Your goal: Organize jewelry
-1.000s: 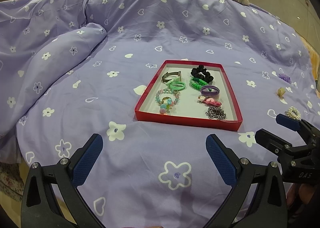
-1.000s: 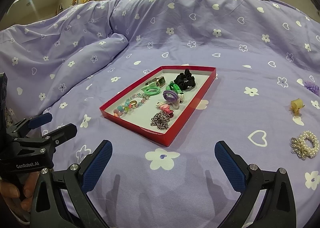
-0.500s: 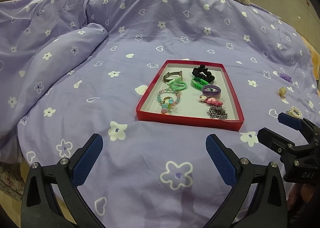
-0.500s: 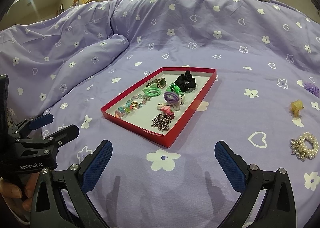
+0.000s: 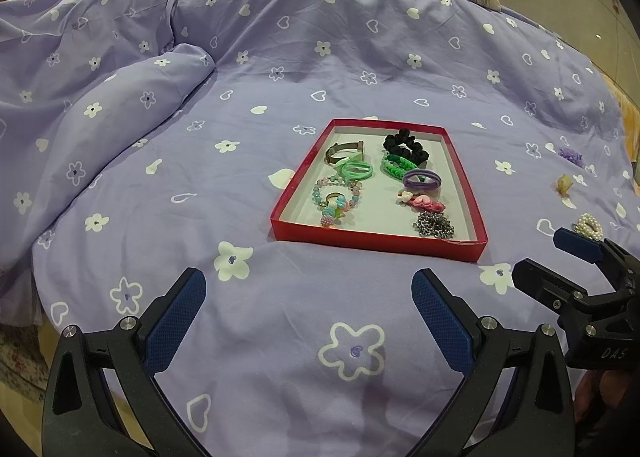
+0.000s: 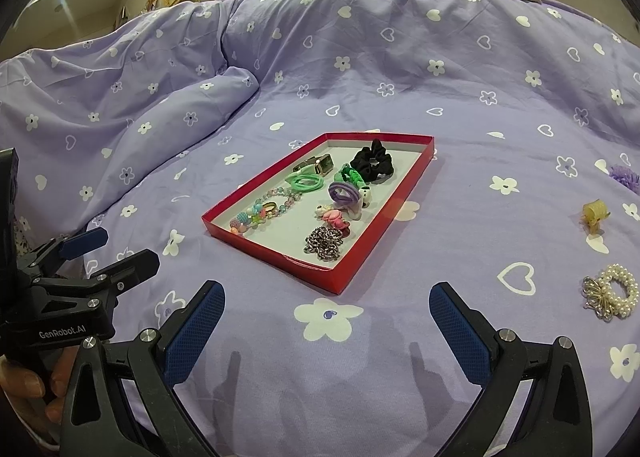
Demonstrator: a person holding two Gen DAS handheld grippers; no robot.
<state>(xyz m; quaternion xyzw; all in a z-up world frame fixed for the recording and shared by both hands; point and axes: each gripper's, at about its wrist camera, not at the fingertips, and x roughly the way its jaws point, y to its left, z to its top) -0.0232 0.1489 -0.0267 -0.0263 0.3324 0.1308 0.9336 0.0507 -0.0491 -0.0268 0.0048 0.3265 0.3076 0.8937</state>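
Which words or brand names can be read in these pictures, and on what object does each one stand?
"GenRobot.AI": white letters on the black body of the left tool, seen in the right wrist view.
"DAS": white letters on the black body of the right tool, seen in the left wrist view.
No other text is readable.

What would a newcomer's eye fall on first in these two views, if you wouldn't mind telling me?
The red tray in the middle of the purple flowered duvet draws the eye first, filled with a black scrunchie, green hair ties and a silver chain. To its right, three pieces lie loose on the duvet: a pearl bracelet, a yellow clip and a purple scrunchie. Both grippers hang open and empty in front.
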